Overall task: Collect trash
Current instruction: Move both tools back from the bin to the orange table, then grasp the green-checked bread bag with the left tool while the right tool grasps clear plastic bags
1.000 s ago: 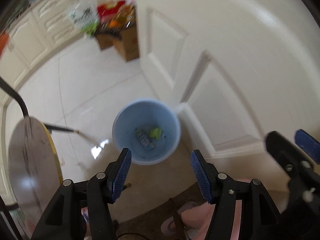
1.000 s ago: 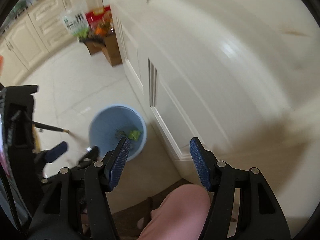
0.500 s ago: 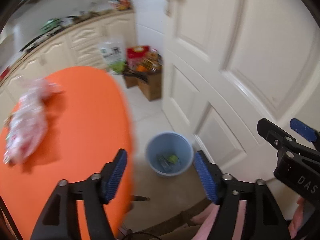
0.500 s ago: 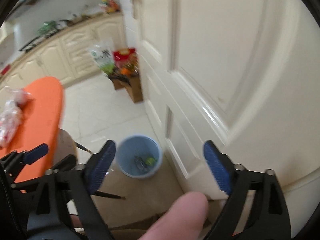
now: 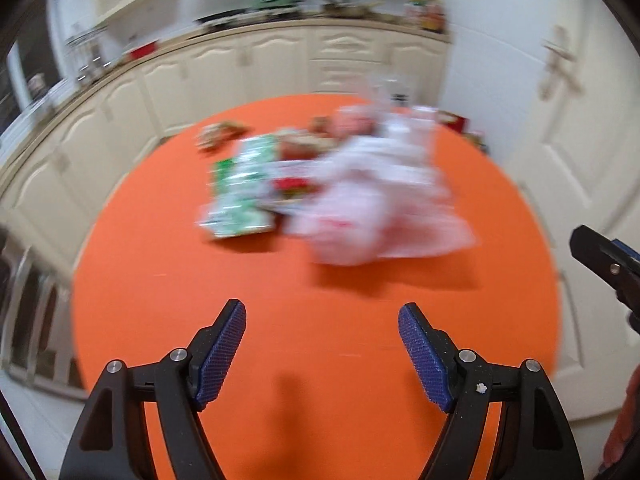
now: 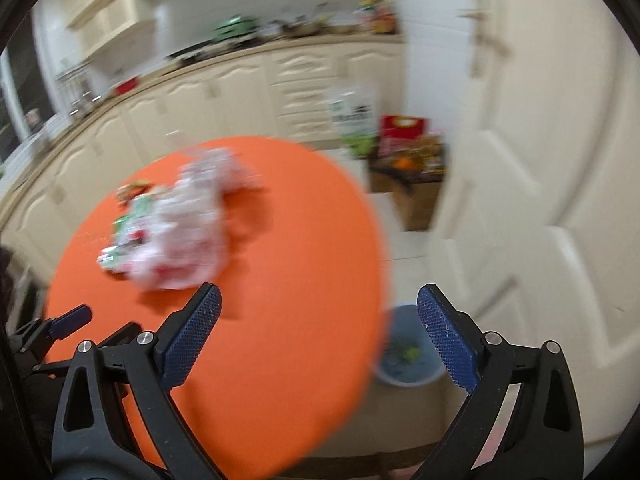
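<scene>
— How do the grippers stand?
— The left gripper and right gripper have both just been opening; jaws spread wide, nothing between them, above the round orange table.
— And the trash?
— A blurred pink-white plastic bag and green-white wrapper lie mid-table, touching. The blue bin stands on the floor beside the table, scraps inside.
</scene>
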The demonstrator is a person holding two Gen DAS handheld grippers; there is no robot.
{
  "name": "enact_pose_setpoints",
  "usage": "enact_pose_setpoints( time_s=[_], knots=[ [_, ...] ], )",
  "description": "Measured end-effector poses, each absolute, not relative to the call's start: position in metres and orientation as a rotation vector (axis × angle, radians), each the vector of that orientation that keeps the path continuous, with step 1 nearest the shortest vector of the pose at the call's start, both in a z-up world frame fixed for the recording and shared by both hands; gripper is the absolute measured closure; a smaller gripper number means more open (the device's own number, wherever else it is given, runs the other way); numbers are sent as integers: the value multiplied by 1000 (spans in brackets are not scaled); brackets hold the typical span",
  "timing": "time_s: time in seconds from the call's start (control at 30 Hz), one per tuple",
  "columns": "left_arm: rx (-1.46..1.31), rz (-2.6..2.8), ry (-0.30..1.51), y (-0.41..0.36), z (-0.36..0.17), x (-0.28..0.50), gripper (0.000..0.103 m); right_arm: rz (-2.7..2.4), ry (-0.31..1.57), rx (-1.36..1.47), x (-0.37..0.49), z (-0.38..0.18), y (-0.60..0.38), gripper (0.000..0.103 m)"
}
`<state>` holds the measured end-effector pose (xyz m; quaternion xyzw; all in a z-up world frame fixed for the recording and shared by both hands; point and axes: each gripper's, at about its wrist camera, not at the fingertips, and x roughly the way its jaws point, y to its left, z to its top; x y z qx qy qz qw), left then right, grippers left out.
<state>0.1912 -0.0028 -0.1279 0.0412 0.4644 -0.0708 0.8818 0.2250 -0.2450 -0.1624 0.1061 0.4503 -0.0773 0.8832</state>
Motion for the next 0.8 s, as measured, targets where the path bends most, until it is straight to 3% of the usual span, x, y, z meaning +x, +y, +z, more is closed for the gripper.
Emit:
enact_pose_setpoints(
  time_s=[0.43,0.63,0.7,0.77,0.8],
  knots=[
    [-16,-46,1046,95,-129,243,28,-32,1138,374,316,-233,-155,18],
    [-39,-63,1052,113,-130,254,28,-82,1209,281,350,-263,-134,7],
    [-40,-57,1055,114,-132,259,28,-67,1165,252,348,-258,-128,25],
    [-43,-62,1061,100,-143,271,28,-5,1157,266,344,-255,-123,59],
    [-45,-67,1063,97,-144,274,28,11,1160,267,342,-254,-122,61]
  ],
)
